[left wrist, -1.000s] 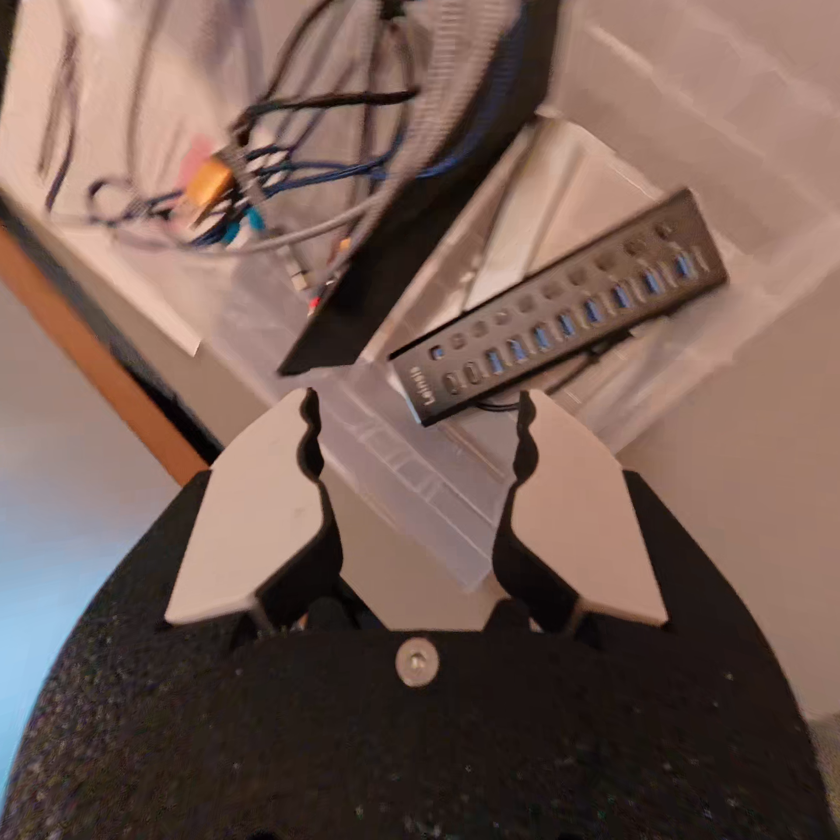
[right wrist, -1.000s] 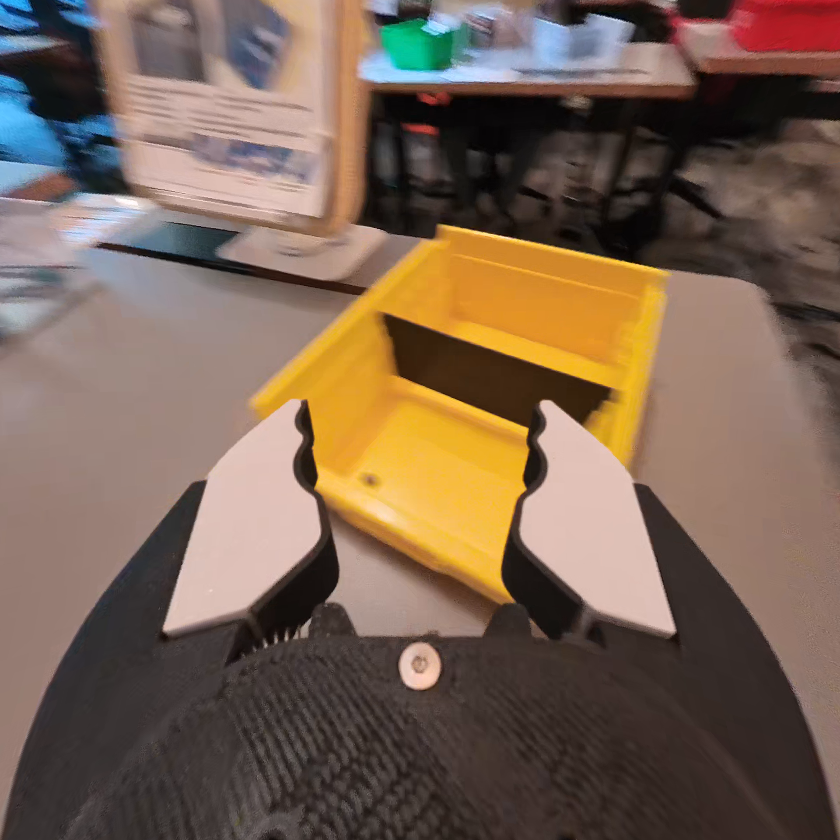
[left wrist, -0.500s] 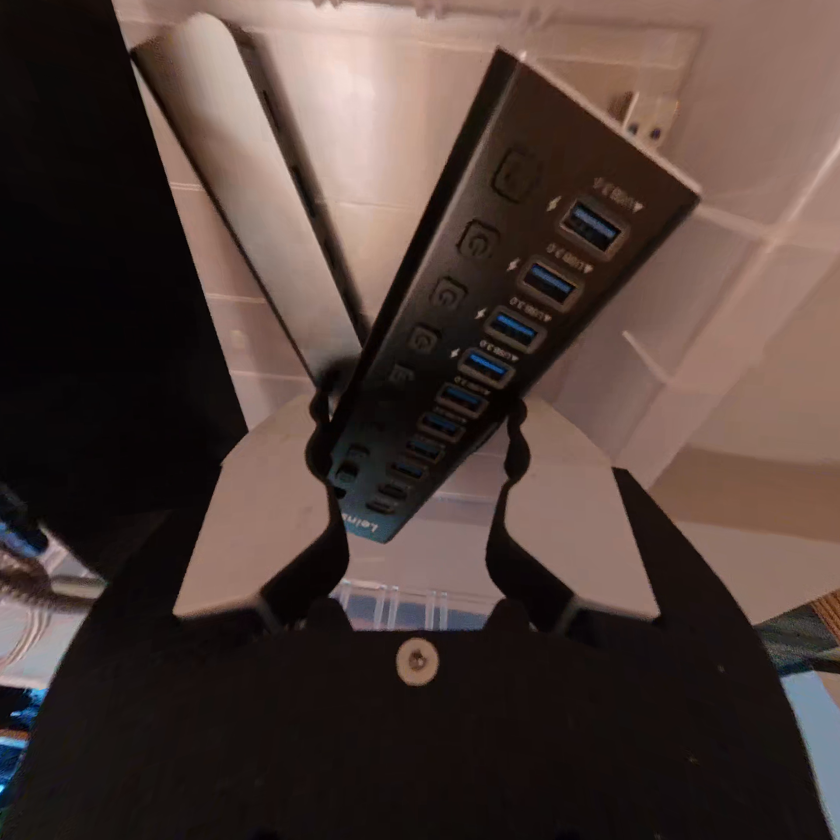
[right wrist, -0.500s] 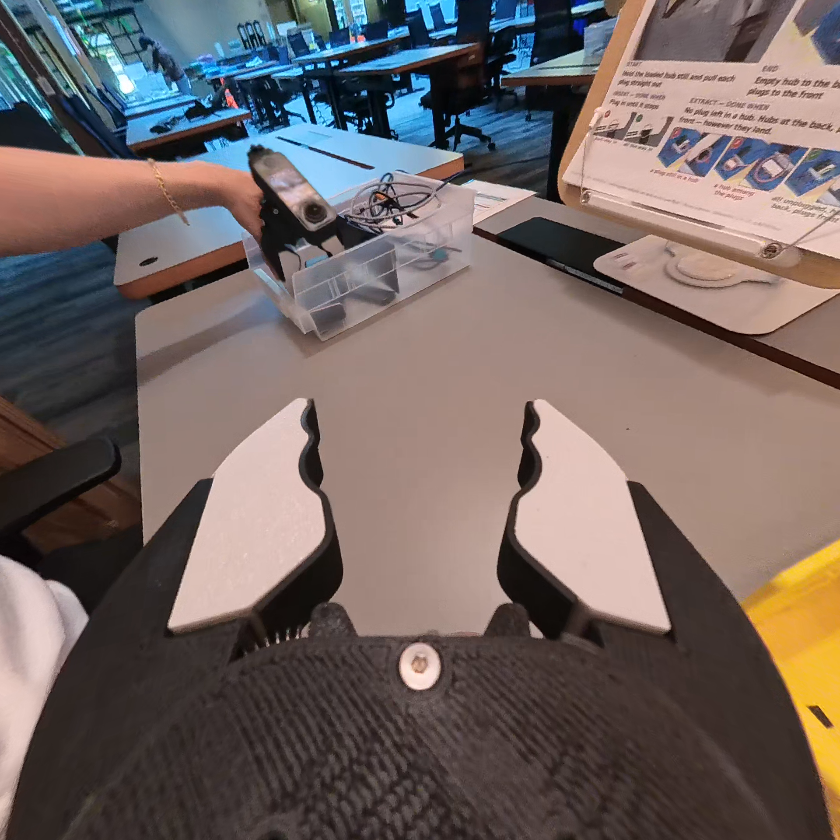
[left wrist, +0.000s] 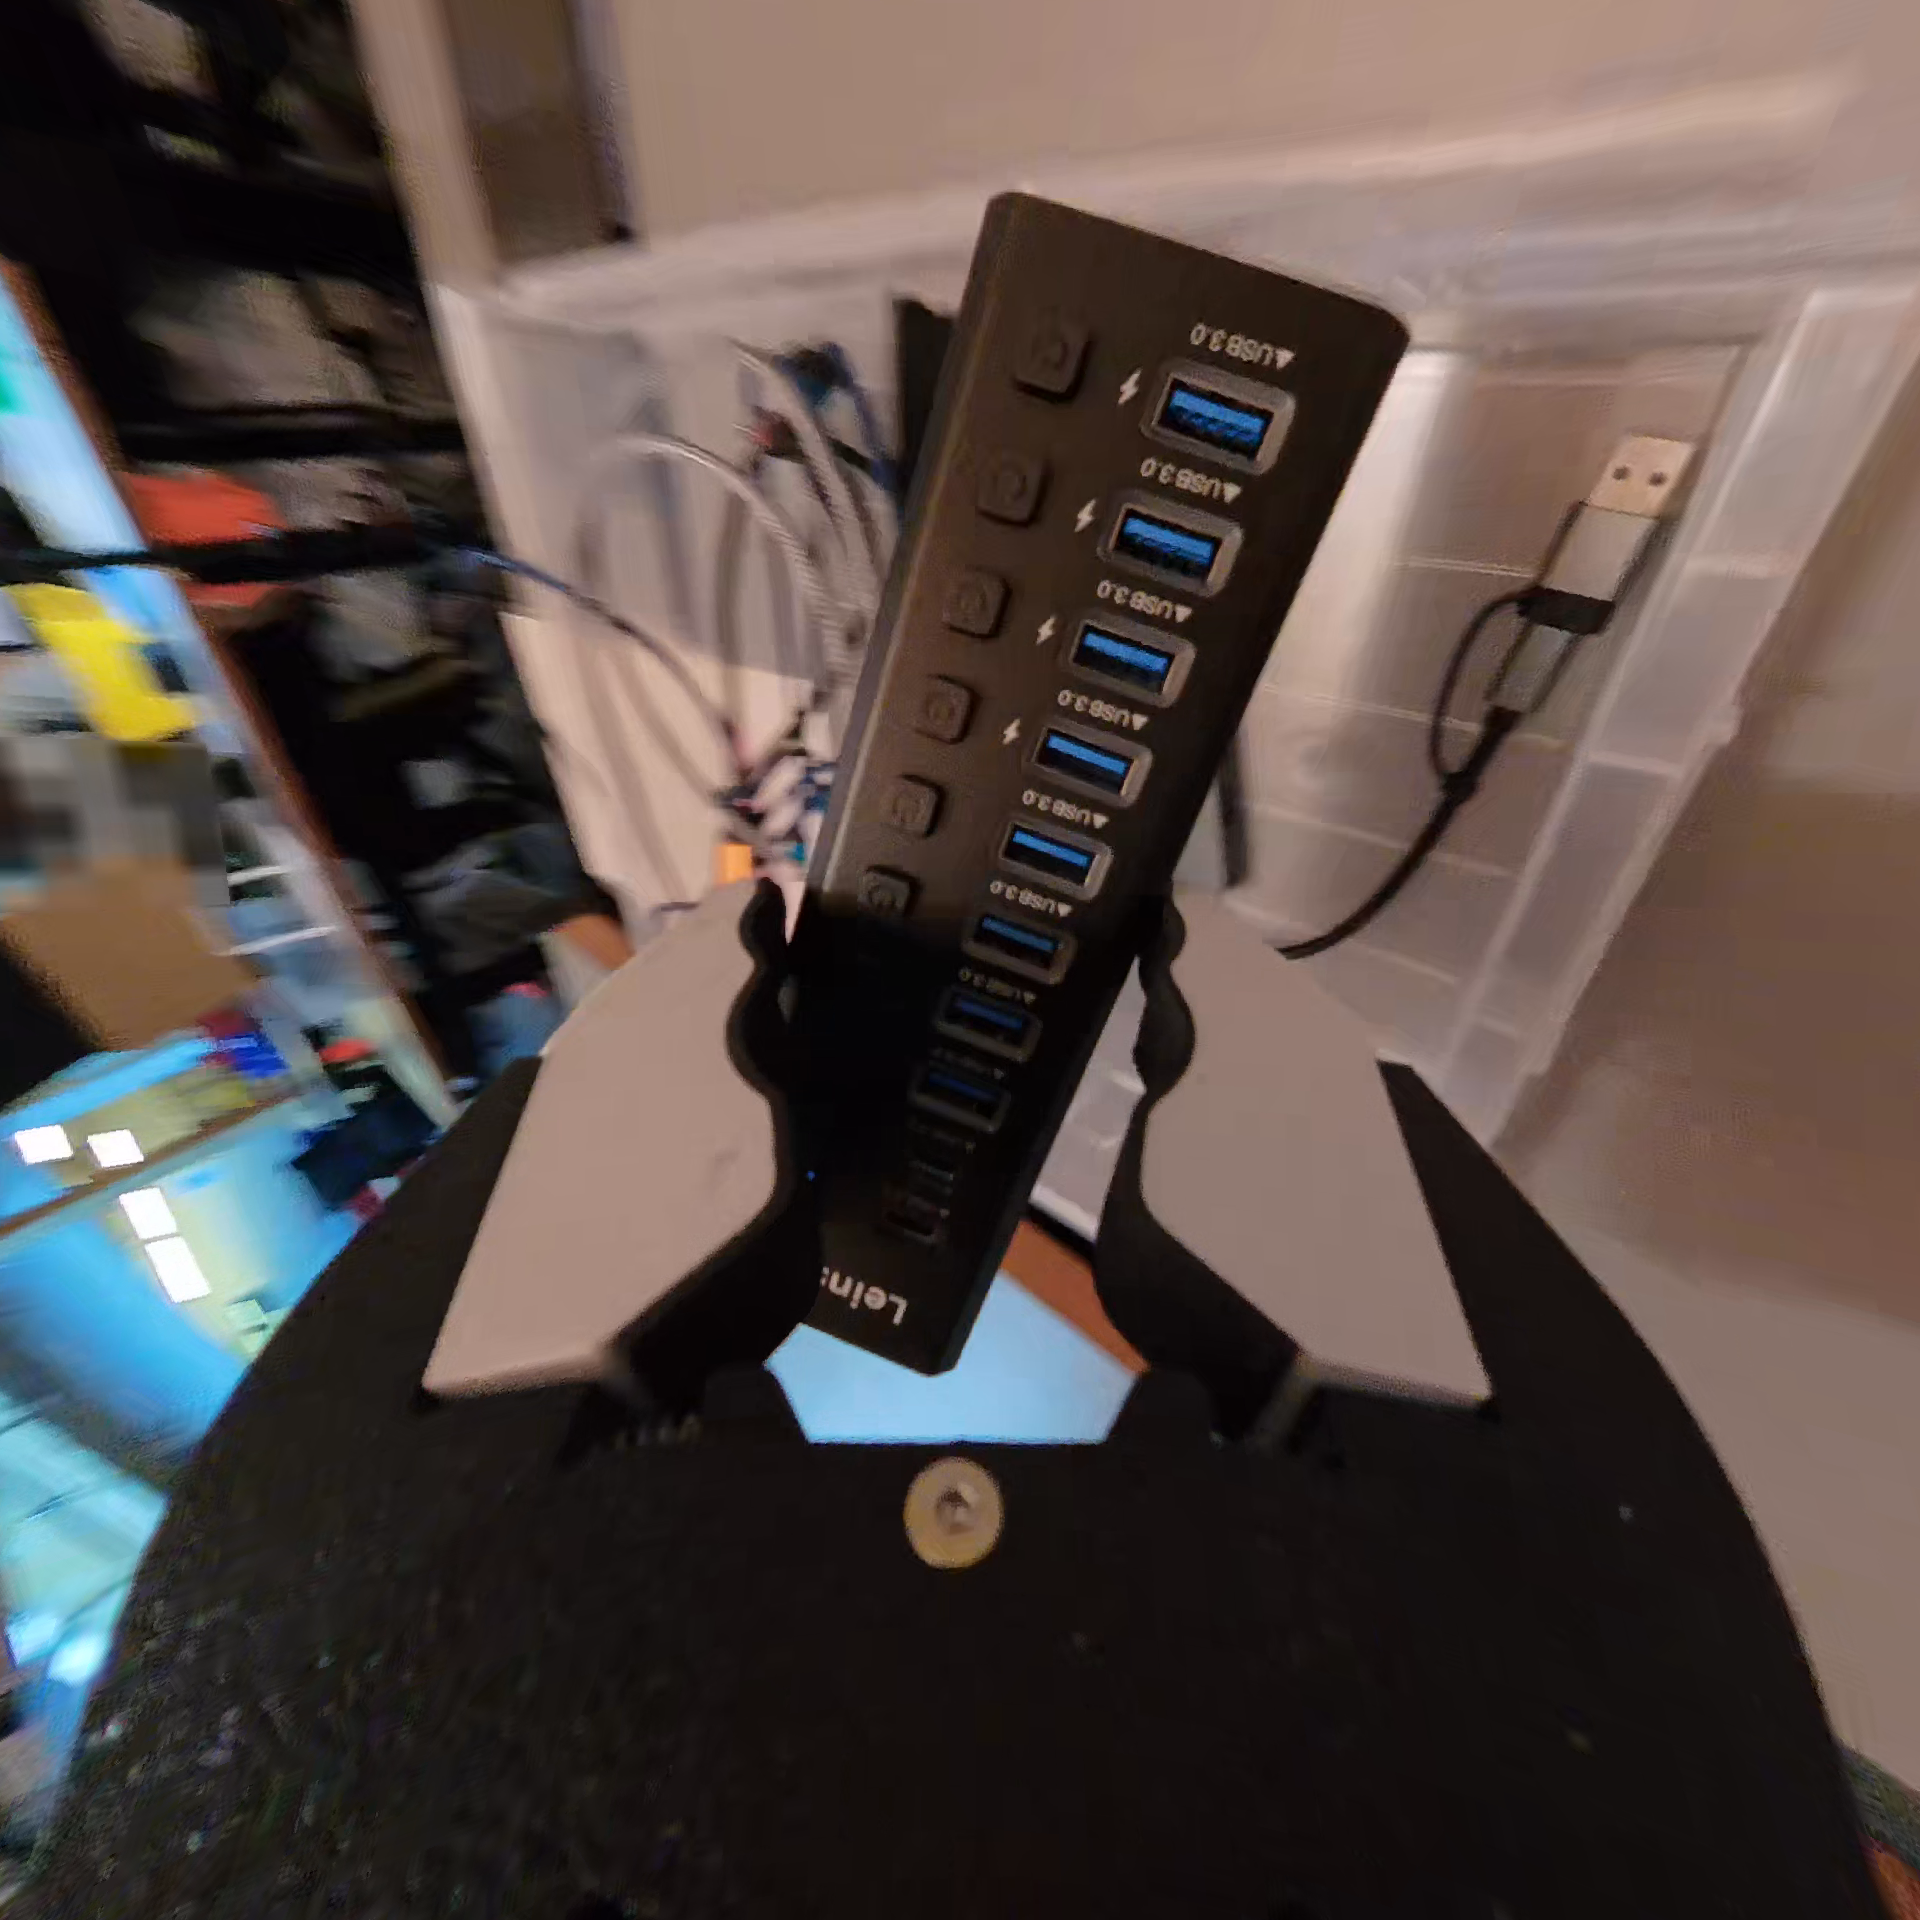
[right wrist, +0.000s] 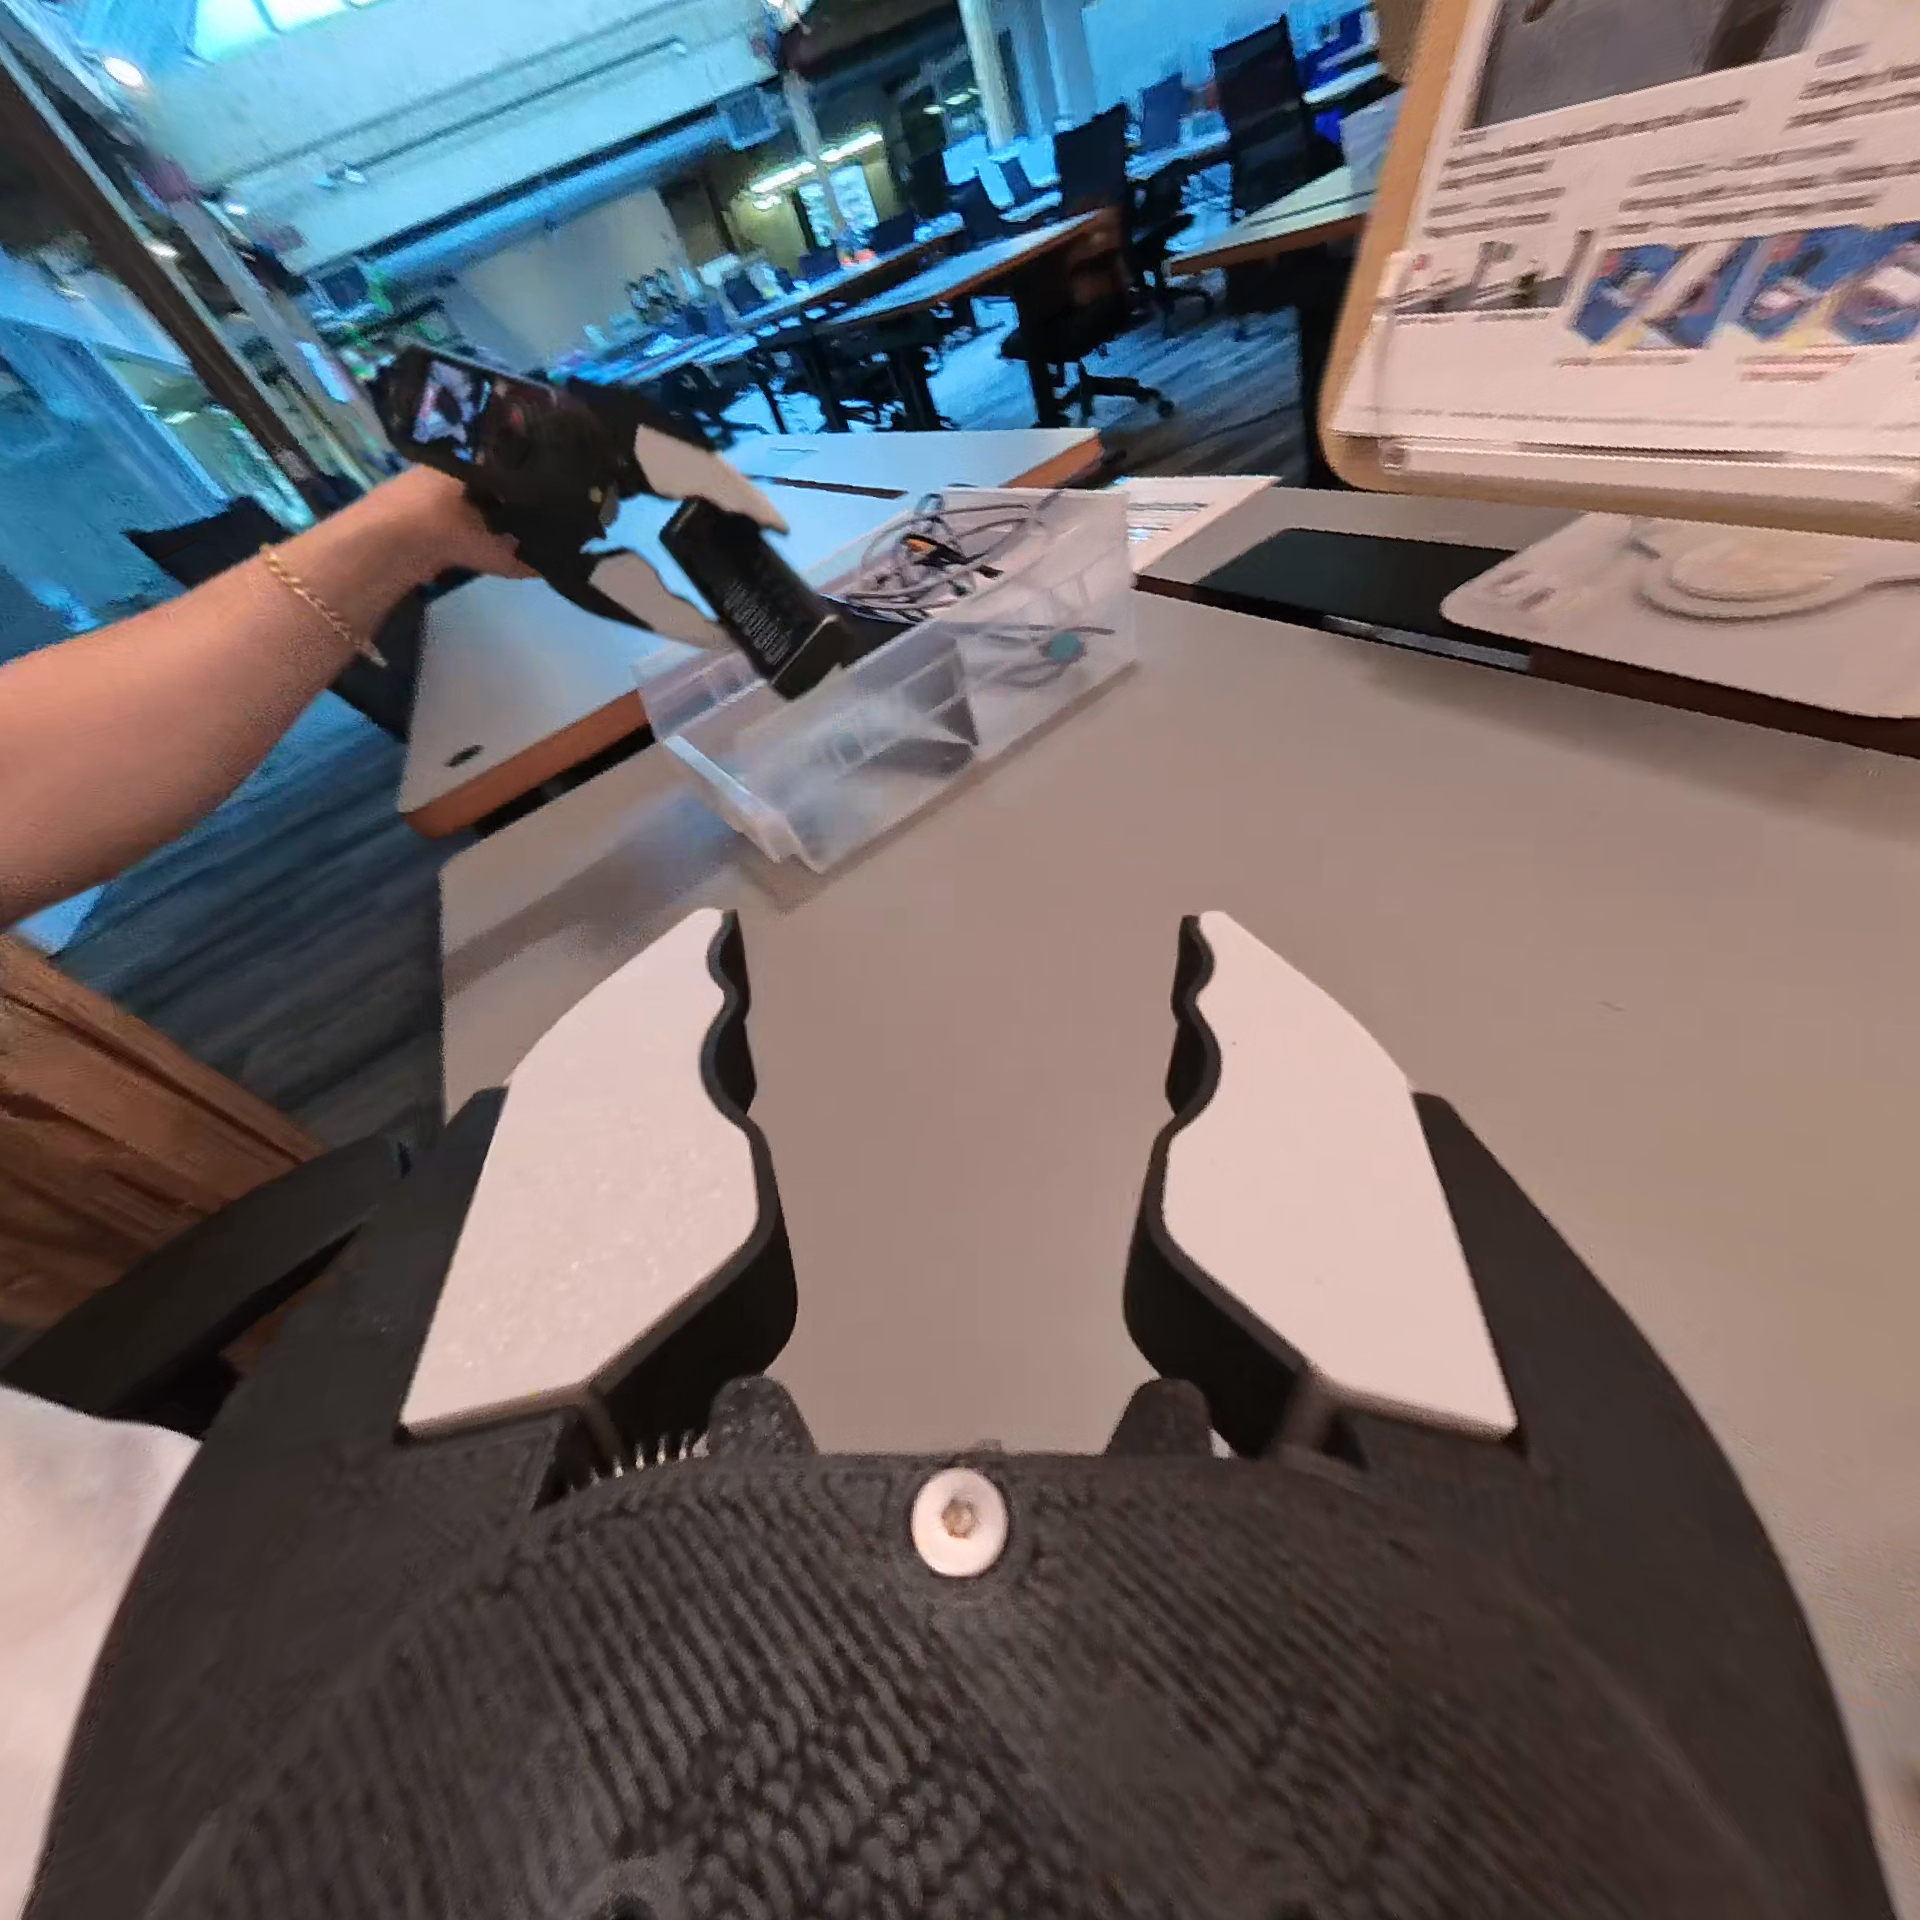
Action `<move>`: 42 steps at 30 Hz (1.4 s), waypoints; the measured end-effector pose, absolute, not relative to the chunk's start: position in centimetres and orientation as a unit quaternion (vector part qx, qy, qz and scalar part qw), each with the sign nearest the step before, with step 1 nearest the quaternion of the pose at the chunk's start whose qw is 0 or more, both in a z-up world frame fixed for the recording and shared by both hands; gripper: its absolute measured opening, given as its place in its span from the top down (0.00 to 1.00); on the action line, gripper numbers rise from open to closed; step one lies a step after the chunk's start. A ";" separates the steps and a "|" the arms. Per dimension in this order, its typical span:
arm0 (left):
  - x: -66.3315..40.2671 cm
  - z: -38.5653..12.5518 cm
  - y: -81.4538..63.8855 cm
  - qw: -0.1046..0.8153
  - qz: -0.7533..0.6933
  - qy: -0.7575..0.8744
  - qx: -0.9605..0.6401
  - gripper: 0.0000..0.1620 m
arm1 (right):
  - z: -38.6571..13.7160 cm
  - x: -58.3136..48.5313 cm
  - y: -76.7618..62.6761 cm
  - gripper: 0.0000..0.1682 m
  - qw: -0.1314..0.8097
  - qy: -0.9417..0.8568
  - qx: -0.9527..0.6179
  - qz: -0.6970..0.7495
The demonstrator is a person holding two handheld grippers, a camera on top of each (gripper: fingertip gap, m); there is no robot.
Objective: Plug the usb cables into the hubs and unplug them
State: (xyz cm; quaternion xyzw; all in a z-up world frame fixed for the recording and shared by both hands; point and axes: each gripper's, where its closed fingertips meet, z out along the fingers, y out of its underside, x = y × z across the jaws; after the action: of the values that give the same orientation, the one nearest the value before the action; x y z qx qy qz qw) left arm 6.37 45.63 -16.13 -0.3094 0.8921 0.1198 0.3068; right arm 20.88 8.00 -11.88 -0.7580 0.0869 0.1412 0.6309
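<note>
We saw a clear plastic bin (right wrist: 914, 717) on the grey table (right wrist: 1351, 935), near its far left corner, and it was divided into compartments: the rear one held a tangle of usb cables (right wrist: 956, 551), dark, grey and blue, and the front one held a dark flat thing that we could not identify. In the left wrist view one grey usb plug (left wrist: 1621, 520) with a black cord lay against the bin's ribbed wall. The left gripper (left wrist: 961, 1049) had its fingers closed on the lower part of a black usb hub (left wrist: 1081, 675), which it held lifted in the air just above the bin's near end, tilted, with its free end pointing toward the cables. The hub showed a row of blue ports beside a row of small round buttons, with small white markings by each port and a white brand mark at the held end; all its visible ports were empty. The right gripper (right wrist: 956, 1029) hung over the bare middle of the table with its fingers wide apart and nothing between them. At the right a printed instruction sheet stood on a wooden-framed stand (right wrist: 1621, 249); it was too blurred for reading. The table had much free surface between the bin and the right gripper, and its left edge ran close beside the bin
</note>
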 end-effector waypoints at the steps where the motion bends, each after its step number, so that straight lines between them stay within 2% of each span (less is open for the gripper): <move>1: 6.6 -14.1 45.0 0.337 0.135 0.886 -0.289 0.60 | -11.7 20.1 8.7 0.54 0.632 0.076 -0.757 0.147; 4: 7.5 -8.7 41.9 0.414 0.185 0.863 -0.224 0.60 | -10.8 17.5 10.9 0.52 0.634 0.025 -0.761 0.138; 7: 8.9 -5.8 36.3 0.467 0.201 0.852 -0.126 0.60 | -9.0 15.3 13.4 0.51 0.649 -0.017 -0.749 0.129; 14: 11.6 -6.4 22.6 0.514 0.154 0.842 0.053 0.61 | -9.2 11.0 18.3 0.49 0.610 -0.094 -0.770 0.162; 16: 12.0 -7.1 20.5 0.515 0.148 0.840 0.082 0.61 | -9.7 9.7 18.1 0.60 0.609 -0.129 -0.766 0.161; 17: 12.2 -7.4 19.5 0.516 0.146 0.838 0.096 0.61 | -9.9 9.4 17.9 0.70 0.615 -0.145 -0.760 0.149; 20: 12.8 -7.9 18.5 0.524 0.192 0.819 0.136 0.61 | -10.9 10.0 17.6 0.75 0.622 -0.144 -0.762 0.106; 24: 14.1 -6.8 17.1 0.590 0.163 0.778 0.139 0.57 | -9.1 11.4 16.2 0.80 0.699 -0.104 -0.702 0.086; 27: 14.7 -3.9 17.9 0.673 0.111 0.730 0.041 0.49 | -8.3 12.9 15.2 0.80 0.720 -0.097 -0.686 0.031; 30: 13.8 -2.5 20.4 0.722 0.009 0.684 -0.106 0.46 | -8.2 14.2 14.2 0.81 0.730 -0.093 -0.677 0.002; 32: 13.4 -5.3 21.6 0.656 -0.145 0.692 -0.264 0.44 | -8.0 14.8 13.7 0.81 0.736 -0.081 -0.672 -0.017; 33: 13.3 -7.2 21.3 0.588 -0.250 0.685 -0.349 0.44 | -8.0 14.9 13.6 0.81 0.735 -0.084 -0.672 -0.023; 36: 13.4 -10.0 16.8 0.271 -0.579 0.580 -0.505 0.40 | -9.0 14.7 14.0 0.80 0.720 -0.111 -0.681 -0.070; 38: 13.8 -9.8 15.1 0.138 -0.670 0.515 -0.517 0.40 | -10.4 14.0 14.7 0.81 0.693 -0.144 -0.699 -0.106; 41: 15.3 -9.7 14.8 0.107 -0.696 0.465 -0.537 0.40 | -12.8 12.9 15.5 0.80 0.641 -0.201 -0.722 -0.165; 42: 15.9 -10.0 15.2 0.117 -0.692 0.454 -0.549 0.51 | -12.9 13.2 15.7 0.80 0.639 -0.199 -0.718 -0.193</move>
State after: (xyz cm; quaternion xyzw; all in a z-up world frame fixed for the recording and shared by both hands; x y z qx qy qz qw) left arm 15.88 15.24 -9.98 -0.5491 0.4539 -0.6920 0.1165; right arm 13.20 15.67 -12.91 -0.7179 -0.1989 -0.1931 0.6386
